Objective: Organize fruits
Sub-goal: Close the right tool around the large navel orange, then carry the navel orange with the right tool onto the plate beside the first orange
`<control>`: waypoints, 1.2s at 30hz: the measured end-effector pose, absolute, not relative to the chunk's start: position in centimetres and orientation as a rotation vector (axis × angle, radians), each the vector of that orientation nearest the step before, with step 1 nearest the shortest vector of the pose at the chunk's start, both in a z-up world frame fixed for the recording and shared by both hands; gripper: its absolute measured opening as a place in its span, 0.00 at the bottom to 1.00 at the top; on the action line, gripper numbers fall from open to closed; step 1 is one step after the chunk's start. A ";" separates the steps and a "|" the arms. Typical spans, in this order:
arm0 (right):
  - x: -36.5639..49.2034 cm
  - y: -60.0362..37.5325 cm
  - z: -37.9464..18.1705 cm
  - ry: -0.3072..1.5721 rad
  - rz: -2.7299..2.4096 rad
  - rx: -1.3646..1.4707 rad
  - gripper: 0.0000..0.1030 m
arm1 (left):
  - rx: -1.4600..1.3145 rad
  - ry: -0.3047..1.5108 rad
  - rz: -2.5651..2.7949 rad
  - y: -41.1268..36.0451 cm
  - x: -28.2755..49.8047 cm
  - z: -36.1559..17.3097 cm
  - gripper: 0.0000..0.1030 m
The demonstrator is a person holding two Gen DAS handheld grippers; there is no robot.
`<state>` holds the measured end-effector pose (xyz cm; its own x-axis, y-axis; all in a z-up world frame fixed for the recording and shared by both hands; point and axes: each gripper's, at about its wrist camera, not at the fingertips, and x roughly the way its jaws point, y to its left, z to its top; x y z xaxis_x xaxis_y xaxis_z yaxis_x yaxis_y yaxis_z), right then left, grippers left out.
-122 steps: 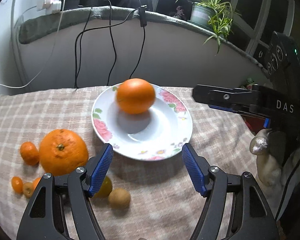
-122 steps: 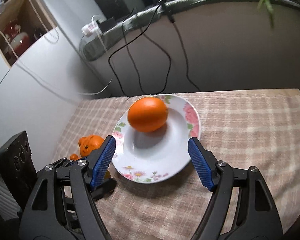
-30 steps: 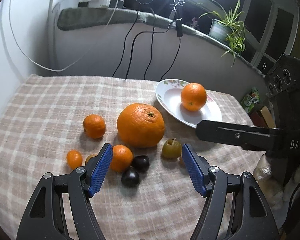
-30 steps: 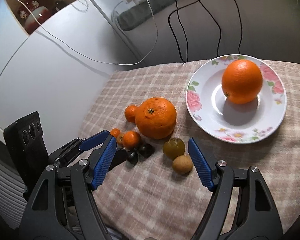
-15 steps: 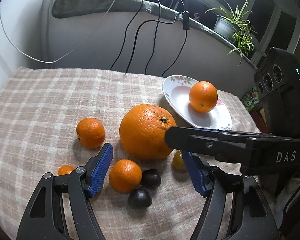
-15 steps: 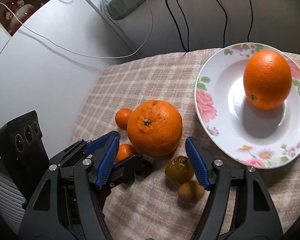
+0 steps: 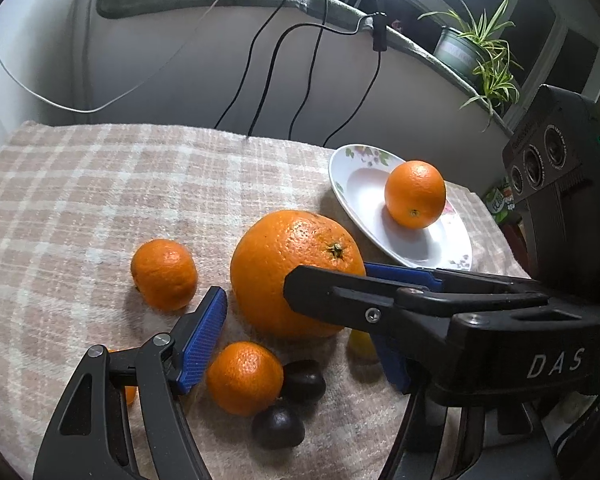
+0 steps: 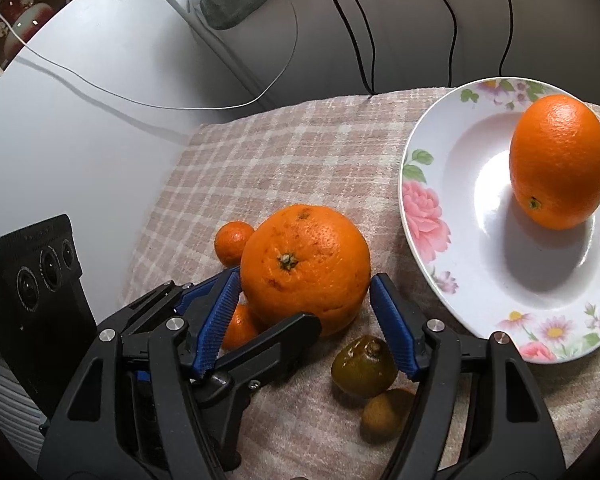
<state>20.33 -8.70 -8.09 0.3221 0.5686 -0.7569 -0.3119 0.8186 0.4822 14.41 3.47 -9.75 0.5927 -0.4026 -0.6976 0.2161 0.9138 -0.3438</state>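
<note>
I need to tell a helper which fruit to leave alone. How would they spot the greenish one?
Start at the flowered plate, then come to the big orange beside it on the checked cloth. Just in front of that orange sits the greenish-brown fruit, touching a small tan fruit; it is the only green-tinged one.

Overhead lamp glare, soft shadows, fisheye vignetting.

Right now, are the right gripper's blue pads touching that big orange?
Apart. The right wrist view shows cloth between each closing pad and the big orange.
</note>
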 end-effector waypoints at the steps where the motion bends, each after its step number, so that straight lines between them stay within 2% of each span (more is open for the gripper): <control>1: 20.3 -8.6 -8.1 1.096 0.583 0.261 0.67 | -0.234 0.868 -0.365 3.4 14.5 -9.8 0.66; 18: 19.9 -8.2 -7.6 1.062 0.592 0.223 0.65 | -0.199 0.846 -0.353 2.8 14.1 -9.4 0.65; 36: 17.0 -11.8 -3.3 0.944 0.573 0.220 0.65 | -0.144 0.752 -0.401 -0.7 12.1 -5.9 0.65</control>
<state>16.96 -11.76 -3.32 0.4523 0.5523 -0.7003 -0.3659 0.8310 0.4190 12.06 -0.70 -5.88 0.6588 -0.4040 -0.6346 0.3022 0.9146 -0.2686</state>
